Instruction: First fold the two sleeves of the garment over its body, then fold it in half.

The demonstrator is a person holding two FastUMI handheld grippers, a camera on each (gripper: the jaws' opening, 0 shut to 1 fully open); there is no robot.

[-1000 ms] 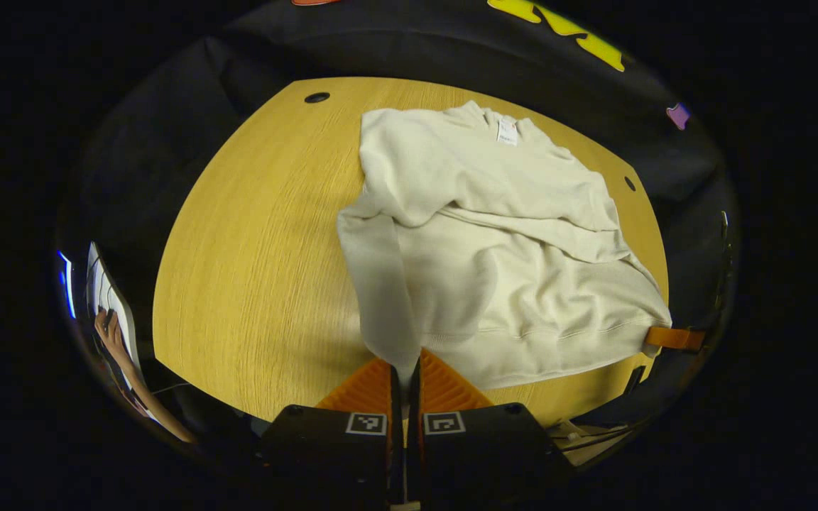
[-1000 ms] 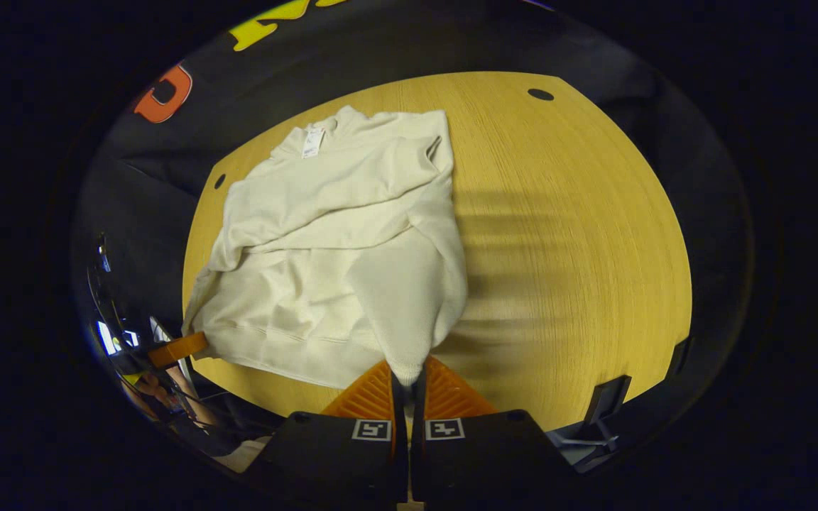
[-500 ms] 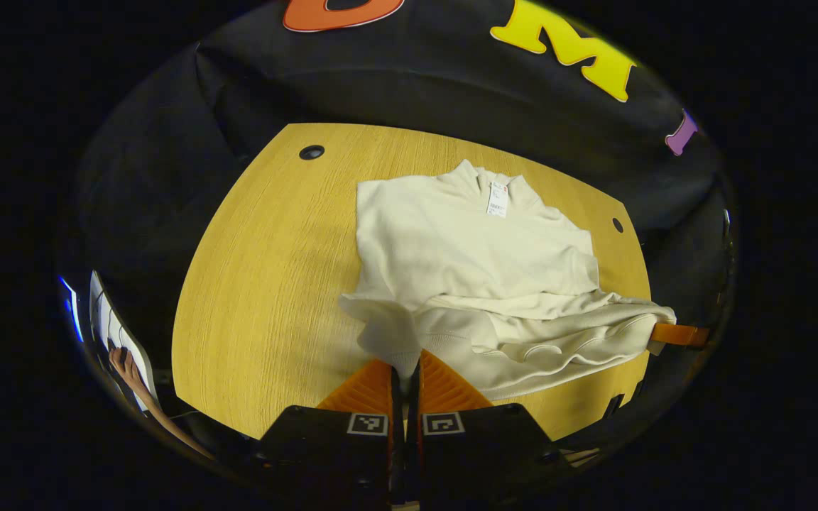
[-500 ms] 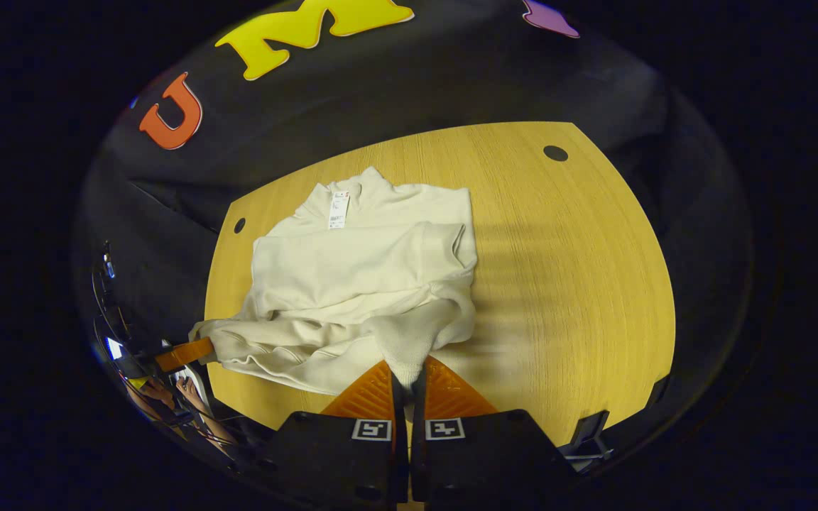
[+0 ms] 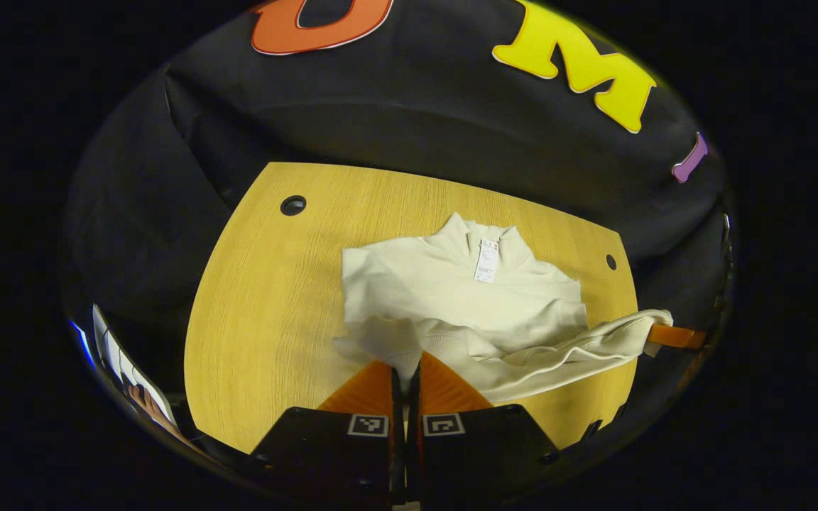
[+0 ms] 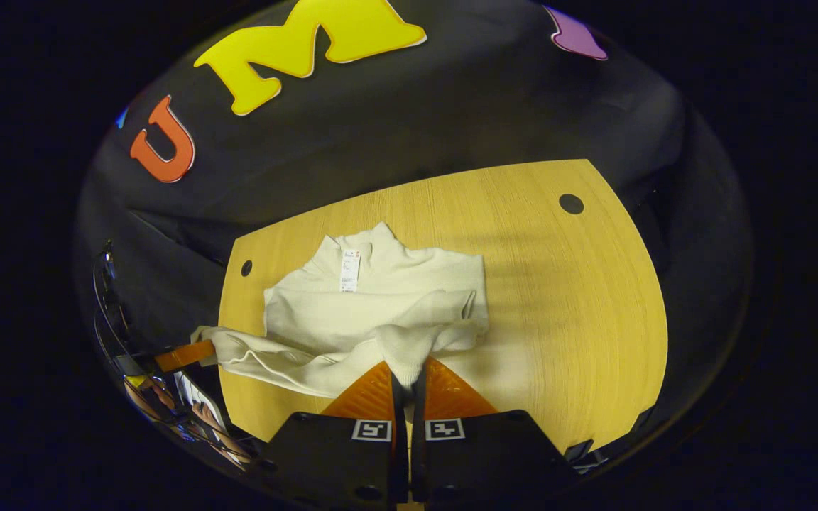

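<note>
A cream sweatshirt lies on the wooden table, collar and white tag at the far side, sleeves folded onto its body. My left gripper is shut on one corner of the hem, held above the table. The other gripper holds the opposite hem corner at the right. In the right gripper view the sweatshirt has its hem raised between my right gripper, shut on a hem corner, and the left gripper farther left. The lower body sags between them.
The table has round cable holes near its far corners. Black cloth walls stand right behind it. A person's hand and a screen show low at the left, off the table's near edge.
Both grippers have carried the hem up and forward toward the collar. The lower half of the sweatshirt has lifted off the table and bunched over the upper half.
</note>
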